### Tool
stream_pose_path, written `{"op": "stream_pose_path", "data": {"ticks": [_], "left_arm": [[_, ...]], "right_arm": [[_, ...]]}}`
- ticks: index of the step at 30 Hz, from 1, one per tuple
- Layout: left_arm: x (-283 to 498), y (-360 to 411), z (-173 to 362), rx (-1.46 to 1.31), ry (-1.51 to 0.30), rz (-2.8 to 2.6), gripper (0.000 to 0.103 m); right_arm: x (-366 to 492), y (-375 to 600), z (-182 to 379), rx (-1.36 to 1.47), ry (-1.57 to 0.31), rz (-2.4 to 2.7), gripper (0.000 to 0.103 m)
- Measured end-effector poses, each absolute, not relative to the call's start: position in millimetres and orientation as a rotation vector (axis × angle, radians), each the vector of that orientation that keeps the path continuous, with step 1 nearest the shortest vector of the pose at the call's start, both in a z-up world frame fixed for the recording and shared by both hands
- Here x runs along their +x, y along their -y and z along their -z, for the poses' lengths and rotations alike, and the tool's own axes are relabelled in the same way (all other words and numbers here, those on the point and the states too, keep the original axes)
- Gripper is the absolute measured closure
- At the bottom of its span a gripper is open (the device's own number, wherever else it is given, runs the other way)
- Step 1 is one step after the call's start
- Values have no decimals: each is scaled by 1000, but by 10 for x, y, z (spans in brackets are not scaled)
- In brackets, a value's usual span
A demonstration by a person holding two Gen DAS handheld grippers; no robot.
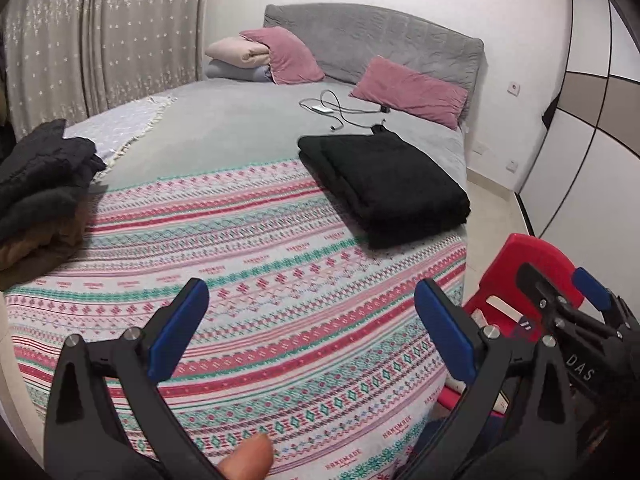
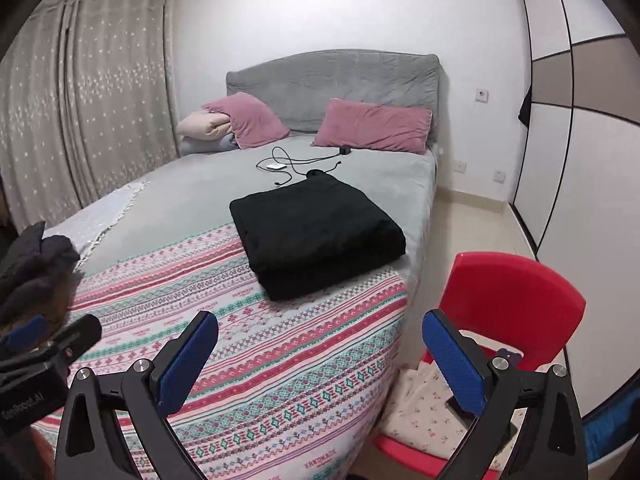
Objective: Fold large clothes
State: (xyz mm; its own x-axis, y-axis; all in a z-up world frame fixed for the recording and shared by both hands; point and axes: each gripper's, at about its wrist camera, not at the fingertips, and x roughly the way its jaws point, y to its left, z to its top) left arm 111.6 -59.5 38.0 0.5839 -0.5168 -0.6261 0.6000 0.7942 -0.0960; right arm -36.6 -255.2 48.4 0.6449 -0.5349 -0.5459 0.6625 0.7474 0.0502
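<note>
A folded black garment (image 1: pixel 384 184) lies on the right side of the bed (image 1: pixel 224 136), partly on the patterned blanket (image 1: pixel 260 312); it also shows in the right wrist view (image 2: pixel 316 232). A heap of unfolded dark and brown clothes (image 1: pixel 36 192) sits at the bed's left edge, also in the right wrist view (image 2: pixel 32 264). My left gripper (image 1: pixel 312 312) is open and empty above the blanket's near part. My right gripper (image 2: pixel 320 344) is open and empty over the bed's near right corner. Both are well short of the clothes.
A red plastic chair (image 2: pixel 512 304) with floral fabric (image 2: pixel 424 412) on its seat stands right of the bed. Two pink pillows (image 1: pixel 408 90), folded bedding (image 1: pixel 236 54) and a charger with cables (image 1: pixel 332 110) lie near the grey headboard. Curtains hang left, wardrobe doors stand right.
</note>
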Motion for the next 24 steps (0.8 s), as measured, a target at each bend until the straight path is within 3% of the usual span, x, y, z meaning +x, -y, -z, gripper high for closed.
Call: {"op": "stream_pose_path", "data": {"ticks": [24], "left_arm": [[1038,847,-206,175,-680,679,1]], "right_arm": [[-306,2651,-227,232,-567,723,0]]}}
